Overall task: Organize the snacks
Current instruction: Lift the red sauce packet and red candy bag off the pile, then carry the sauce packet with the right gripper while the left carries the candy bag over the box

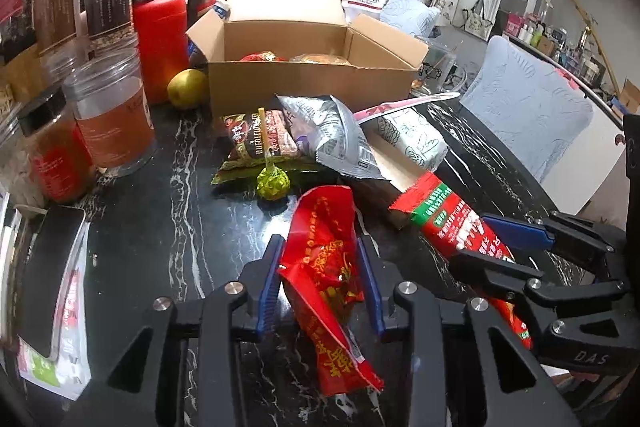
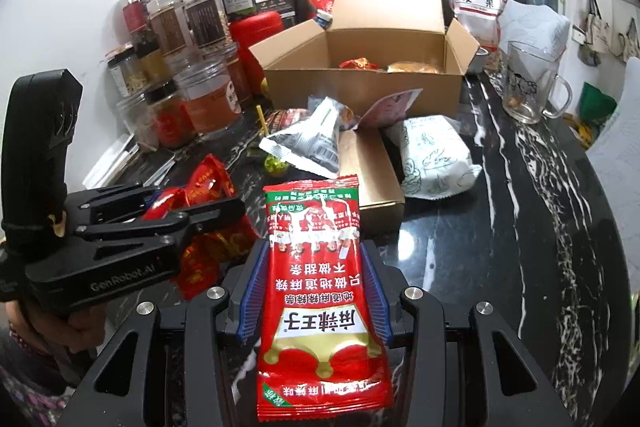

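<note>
Between the right tongs, gripping a flat red spicy-strip packet, pads pinching both edges. Beside it, left tongs clamping a crumpled red wrapper over the tabletop. Judging by this, carrying both toward the open cardboard box; next, reaching over its front wall and releasing inside.

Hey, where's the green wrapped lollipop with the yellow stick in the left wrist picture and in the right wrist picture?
Left wrist view: the green lollipop lies centre, on the dark table just beyond the red packet held in the jaws.
Right wrist view: the lollipop is left of centre, half hidden behind the silver packet.
Shared landmark: the open cardboard box behind it.
</note>
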`<state>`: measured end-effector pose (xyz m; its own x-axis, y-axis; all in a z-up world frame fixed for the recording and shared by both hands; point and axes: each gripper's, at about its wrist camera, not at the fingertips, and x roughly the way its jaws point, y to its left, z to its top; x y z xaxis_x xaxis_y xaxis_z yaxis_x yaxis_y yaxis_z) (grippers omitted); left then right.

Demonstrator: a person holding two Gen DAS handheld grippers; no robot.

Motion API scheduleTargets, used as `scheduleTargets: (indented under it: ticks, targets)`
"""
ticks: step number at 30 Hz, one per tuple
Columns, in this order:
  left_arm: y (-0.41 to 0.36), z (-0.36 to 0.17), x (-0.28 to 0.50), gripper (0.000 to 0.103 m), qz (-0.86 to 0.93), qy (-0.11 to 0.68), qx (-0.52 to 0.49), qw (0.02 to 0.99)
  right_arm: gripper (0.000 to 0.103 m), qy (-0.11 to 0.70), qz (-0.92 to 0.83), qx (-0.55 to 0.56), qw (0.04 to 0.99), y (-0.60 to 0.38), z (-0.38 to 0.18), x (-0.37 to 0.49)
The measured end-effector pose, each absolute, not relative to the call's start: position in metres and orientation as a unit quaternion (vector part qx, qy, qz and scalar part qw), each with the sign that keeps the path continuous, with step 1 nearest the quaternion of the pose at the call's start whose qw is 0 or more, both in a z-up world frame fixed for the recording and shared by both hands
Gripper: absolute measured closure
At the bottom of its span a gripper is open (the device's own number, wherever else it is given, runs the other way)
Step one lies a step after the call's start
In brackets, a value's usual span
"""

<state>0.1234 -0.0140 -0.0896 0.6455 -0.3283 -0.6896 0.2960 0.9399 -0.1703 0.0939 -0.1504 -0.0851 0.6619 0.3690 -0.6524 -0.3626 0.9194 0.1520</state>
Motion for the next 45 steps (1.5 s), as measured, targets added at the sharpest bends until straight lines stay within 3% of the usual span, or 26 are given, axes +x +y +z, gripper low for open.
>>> scheduleTargets:
  ticks: [7, 13, 31, 45]
  targets:
    - [-0.009, -0.102, 0.135, 0.065, -0.188, 0.413, -0.061, 0.889, 0.058, 0.364, 0.197, 0.01, 0.91, -0.153, -0.088, 0.094]
    - [-0.013, -0.09, 0.13, 0.071, -0.187, 0.392, -0.046, 0.9, 0.058, 0.362, 0.196, 0.016, 0.911, -0.155, -0.088, 0.095]
    - [0.001, -0.026, 0.135, 0.073, -0.192, 0.326, -0.048, 0.924, 0.058, 0.308, 0.235, 0.038, 0.921, -0.153, -0.047, 0.111]
    - [0.007, 0.037, 0.185, 0.073, -0.191, 0.246, -0.062, 0.948, 0.058, 0.219, 0.237, 0.023, 0.946, -0.156, 0.02, 0.151]
